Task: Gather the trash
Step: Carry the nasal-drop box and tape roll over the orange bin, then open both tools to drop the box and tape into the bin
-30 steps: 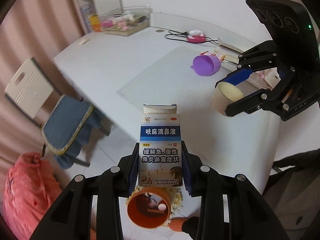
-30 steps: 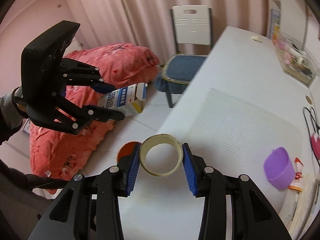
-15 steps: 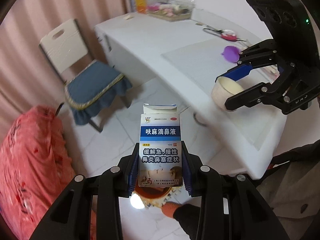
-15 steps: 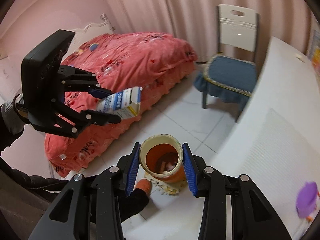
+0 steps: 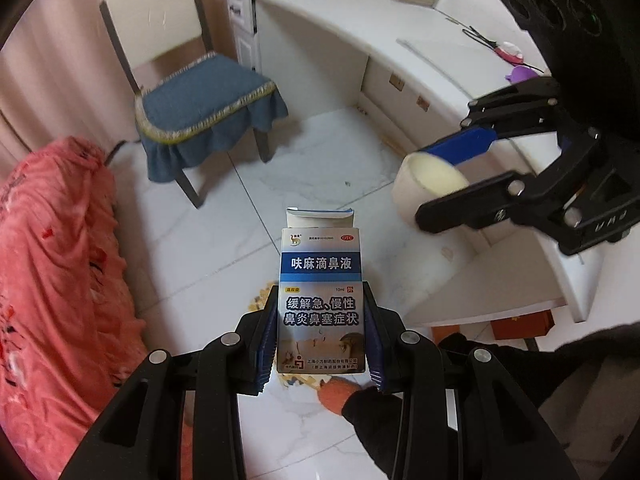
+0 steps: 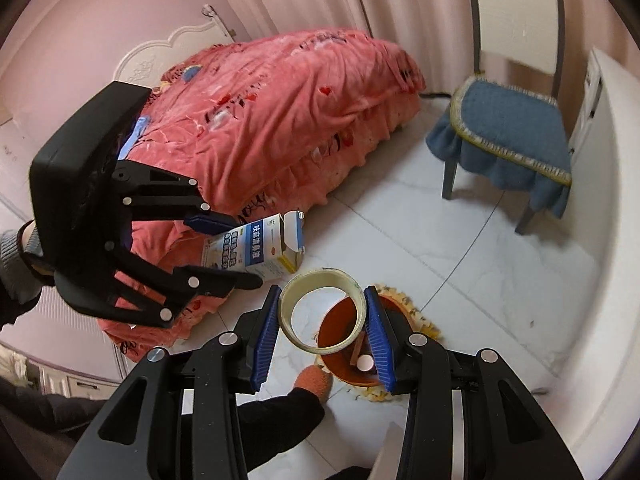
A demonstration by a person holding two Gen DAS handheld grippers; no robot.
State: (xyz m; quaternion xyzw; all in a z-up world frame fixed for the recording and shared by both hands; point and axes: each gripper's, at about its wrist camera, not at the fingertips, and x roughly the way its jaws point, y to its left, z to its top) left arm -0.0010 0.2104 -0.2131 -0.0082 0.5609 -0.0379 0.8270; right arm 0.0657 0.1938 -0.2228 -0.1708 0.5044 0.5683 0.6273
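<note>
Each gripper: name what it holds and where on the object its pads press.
Left gripper: medicine box, lower side edges. Right gripper: tape roll, opposite outer sides.

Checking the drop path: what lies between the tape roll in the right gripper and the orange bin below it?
Nothing: in the right wrist view the tape roll hangs over the orange bin with only air between.

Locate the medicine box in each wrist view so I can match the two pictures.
Left wrist: medicine box at bottom centre, upright between the left gripper fingers.
Right wrist: the same box left of centre, tilted, above the tape roll.
Shared landmark: the blue-cushioned chair.
</note>
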